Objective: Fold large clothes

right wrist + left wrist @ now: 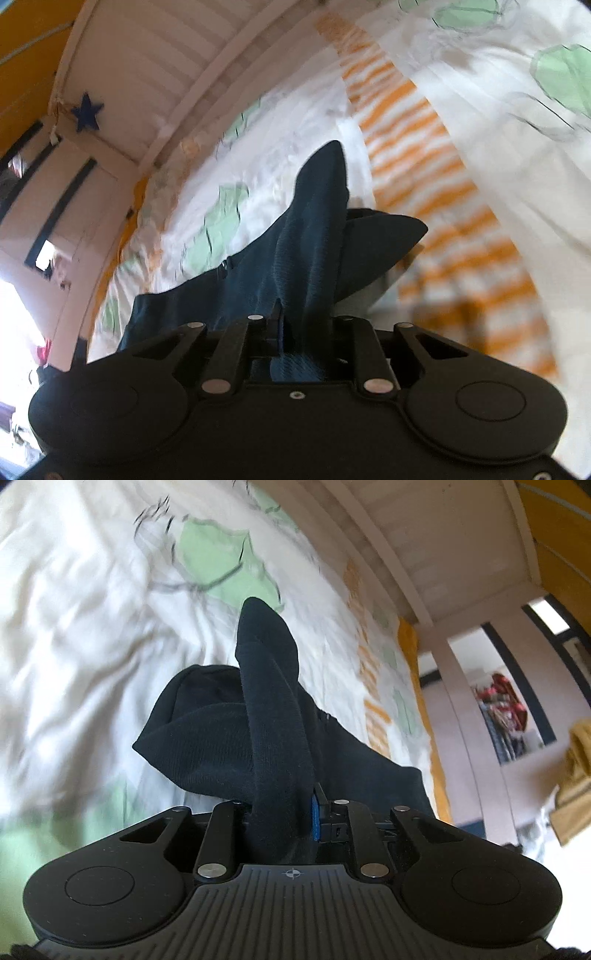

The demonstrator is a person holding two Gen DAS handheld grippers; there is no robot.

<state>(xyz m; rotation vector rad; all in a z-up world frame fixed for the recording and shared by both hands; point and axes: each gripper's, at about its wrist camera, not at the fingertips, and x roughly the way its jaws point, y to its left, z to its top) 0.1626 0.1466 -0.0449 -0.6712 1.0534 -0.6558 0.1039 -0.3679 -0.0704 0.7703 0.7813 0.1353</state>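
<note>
One dark garment (229, 734) is seen, and two grippers, one to each wrist view. In the left wrist view the left gripper (284, 823) is closed on a thick fold of the black cloth, which is pinched between the fingers and rises out of them as a rounded ridge; a strip of one blue pad (315, 821) is all that shows of the fingers, the rest being buried under the fabric. More of the garment is draped behind and to both sides of the ridge, above a white bedcover (81, 635) printed with green patches and orange stripes.

In the right wrist view the right gripper (295, 332) is likewise pressed shut on a bunched fold of the same garment (314, 236), which is drawn up from between the fingers to a point, with a second flap spread to the right. The fingers themselves are almost wholly covered by cloth. The bedcover (461, 140) is seen beneath, its orange-striped band running diagonally.

One white slatted bed frame (147, 74) is visible along the far edge, with one blue star (86, 110) fixed near its corner post. One yellow cloth (580, 775) is cut off at the right edge of the left view.

Both backgrounds are smeared by motion blur, so the print outlines are hard to make out. What kind of clothing the garment is cannot be told, since most of it is hidden or out of frame.
</note>
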